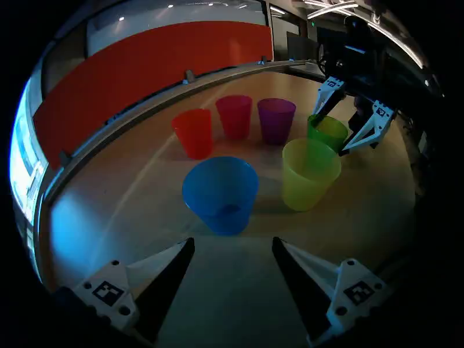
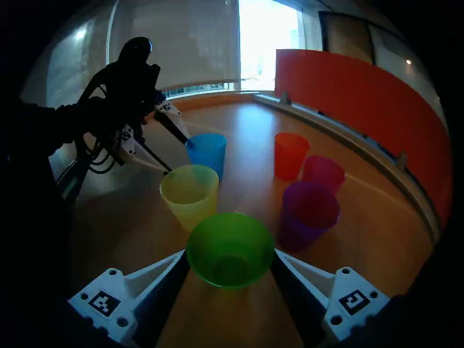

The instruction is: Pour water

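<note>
left gripper: fingers wide apart, facing the blue cup, which stands just ahead of them, ungripped.
right gripper: fingers spread wide on either side of the green cup, close to its walls, no squeeze evident.
neighbours: yellow cup just beside the green; orange cup, pink cup and purple cup behind, all upright on the wooden table.
water: too dim to tell which cup holds any.
risk: an off-centre clamp could likely let the green cup slip; tilting among such close cups could knock the yellow one or spill.
</note>
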Demonstrator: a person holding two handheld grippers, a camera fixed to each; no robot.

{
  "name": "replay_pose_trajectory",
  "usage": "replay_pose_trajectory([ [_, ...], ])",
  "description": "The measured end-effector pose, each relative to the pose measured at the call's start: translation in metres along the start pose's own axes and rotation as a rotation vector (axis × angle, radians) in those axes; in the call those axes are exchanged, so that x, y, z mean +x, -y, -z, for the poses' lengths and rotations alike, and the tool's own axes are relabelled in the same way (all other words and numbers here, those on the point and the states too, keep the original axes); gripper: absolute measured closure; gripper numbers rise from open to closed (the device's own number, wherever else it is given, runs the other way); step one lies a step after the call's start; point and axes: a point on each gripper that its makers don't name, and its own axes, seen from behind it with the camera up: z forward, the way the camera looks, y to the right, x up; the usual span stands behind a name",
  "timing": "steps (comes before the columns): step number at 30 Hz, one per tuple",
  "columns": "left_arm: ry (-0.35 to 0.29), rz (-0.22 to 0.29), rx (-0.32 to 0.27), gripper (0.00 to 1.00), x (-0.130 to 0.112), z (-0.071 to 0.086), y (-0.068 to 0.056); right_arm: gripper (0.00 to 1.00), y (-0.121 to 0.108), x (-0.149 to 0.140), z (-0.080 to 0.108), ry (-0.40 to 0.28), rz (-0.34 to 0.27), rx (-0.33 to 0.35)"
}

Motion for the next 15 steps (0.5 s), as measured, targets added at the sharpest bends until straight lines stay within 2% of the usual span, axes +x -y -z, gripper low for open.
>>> replay_pose_trajectory([
  [8, -0.004, 0.013, 0.009, 0.01, -0.002, 0.005, 0.003, 0.01, 0.001, -0.001, 0.007, -0.003, -0.006, -0.018],
  [15, -0.012, 0.03, 0.036, 0.01, -0.005, 0.013, 0.005, 0.01, 0.001, -0.011, 0.022, -0.005, -0.019, -0.054],
])
